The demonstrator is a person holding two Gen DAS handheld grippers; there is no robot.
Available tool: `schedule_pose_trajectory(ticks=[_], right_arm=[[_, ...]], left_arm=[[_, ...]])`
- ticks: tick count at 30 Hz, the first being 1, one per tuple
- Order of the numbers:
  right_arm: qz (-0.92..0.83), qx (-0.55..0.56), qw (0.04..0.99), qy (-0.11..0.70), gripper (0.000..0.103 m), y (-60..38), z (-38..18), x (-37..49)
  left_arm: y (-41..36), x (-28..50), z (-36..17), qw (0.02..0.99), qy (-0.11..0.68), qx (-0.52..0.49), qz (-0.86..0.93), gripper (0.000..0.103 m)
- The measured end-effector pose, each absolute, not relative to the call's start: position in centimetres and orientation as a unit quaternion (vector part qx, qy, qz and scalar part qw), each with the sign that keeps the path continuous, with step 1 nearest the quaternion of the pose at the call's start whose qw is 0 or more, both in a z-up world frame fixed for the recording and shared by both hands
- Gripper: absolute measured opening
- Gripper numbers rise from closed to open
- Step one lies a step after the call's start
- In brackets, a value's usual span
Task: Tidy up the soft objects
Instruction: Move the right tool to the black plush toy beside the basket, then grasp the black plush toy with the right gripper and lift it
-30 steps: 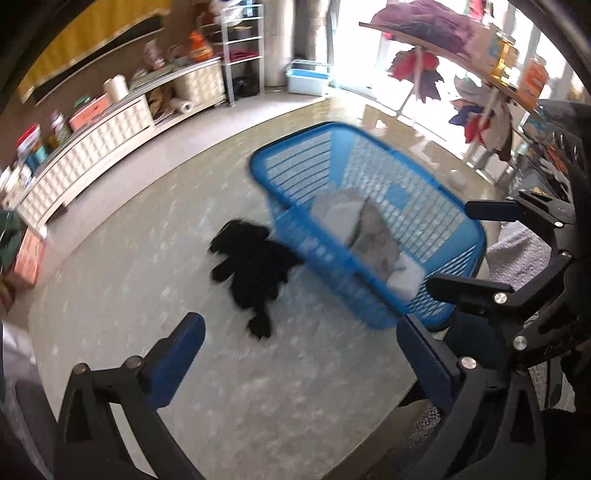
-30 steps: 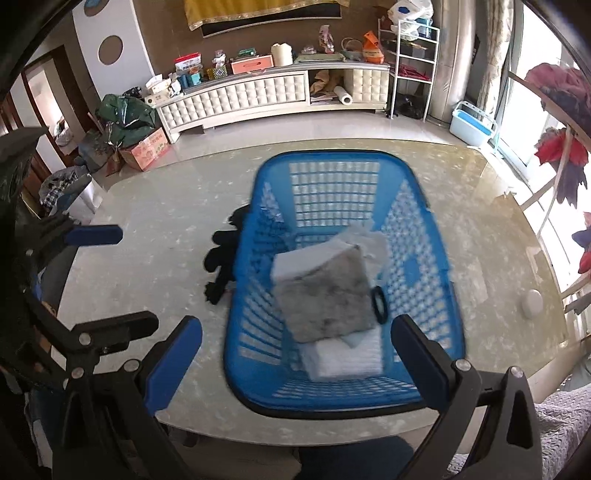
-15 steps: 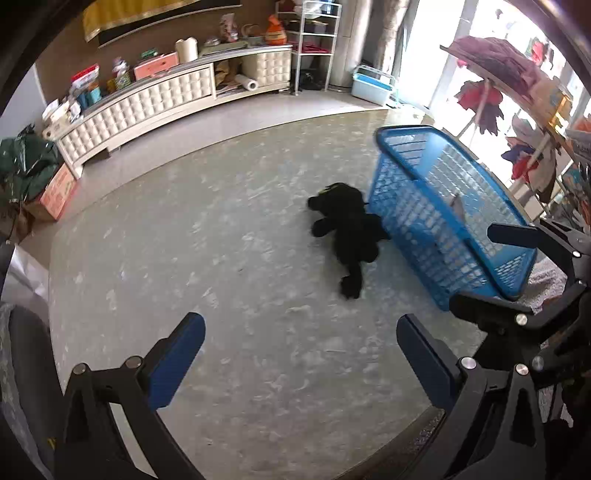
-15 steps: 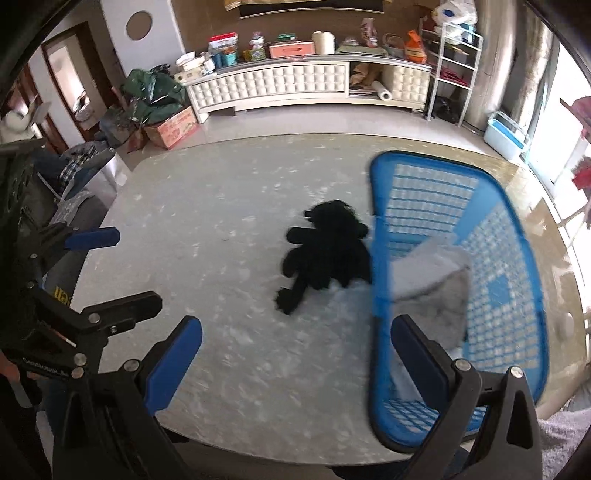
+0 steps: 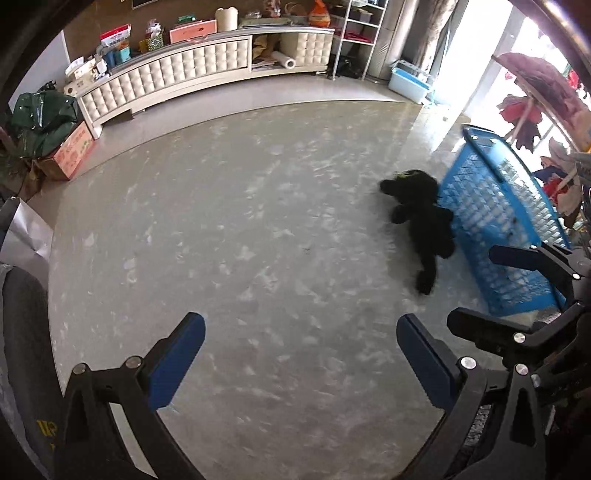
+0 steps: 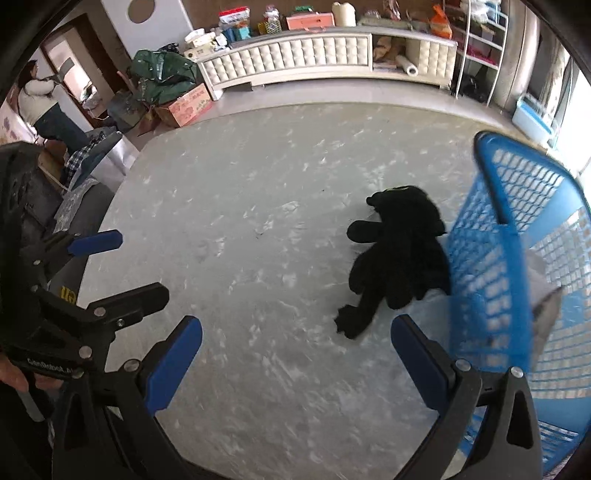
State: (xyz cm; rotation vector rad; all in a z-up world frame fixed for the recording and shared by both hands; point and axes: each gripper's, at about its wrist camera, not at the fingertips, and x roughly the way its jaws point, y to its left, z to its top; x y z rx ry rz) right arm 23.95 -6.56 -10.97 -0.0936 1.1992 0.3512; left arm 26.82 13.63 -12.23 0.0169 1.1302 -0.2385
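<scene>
A black plush toy (image 5: 419, 221) (image 6: 399, 251) lies flat on the grey marble table, its side against the blue plastic basket (image 5: 491, 221) (image 6: 517, 258). A grey folded cloth (image 6: 546, 306) shows through the basket's mesh wall. My left gripper (image 5: 301, 354) hangs open over the bare table, left of and nearer than the toy, holding nothing. My right gripper (image 6: 295, 354) is open too, empty, just short of the toy's lower leg. In the left wrist view the right gripper (image 5: 517, 295) shows at the right edge; in the right wrist view the left gripper (image 6: 110, 266) shows at the left.
The marble table (image 5: 221, 240) curves away at its far and left edges. Beyond it stand a white tufted cabinet (image 5: 184, 77), a cardboard box (image 6: 184, 105), green bags and a shelf rack (image 5: 362, 33). A person (image 6: 40, 99) stands in a doorway at far left.
Both views have swung left: basket and toy slid toward the right of each frame, and the basket's inside has mostly left sight. Both grippers stayed open.
</scene>
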Motion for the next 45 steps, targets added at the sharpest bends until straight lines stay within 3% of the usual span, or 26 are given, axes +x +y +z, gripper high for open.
schedule_pose_trajectory(ticks=[24, 33, 45], right_arm=[[0.064, -0.077, 0.807, 0.582, 0.100, -7.0, -16.4, 28.9], [0.043, -0.056, 0.805, 0.589, 0.055, -9.1, -17.1, 29.0], [0.077, -0.047, 0.812, 0.577, 0.044, -10.8, -16.1, 26.7]], left_arm=[[13.2, 34.3, -18.9, 0.820, 0.559, 0.010, -0.124, 0.103], [13.3, 35.4, -19.7, 0.822, 0.559, 0.003, -0.111, 0.103], [12.7, 34.4, -18.6, 0.826, 0.551, 0.009, -0.116, 0.103]])
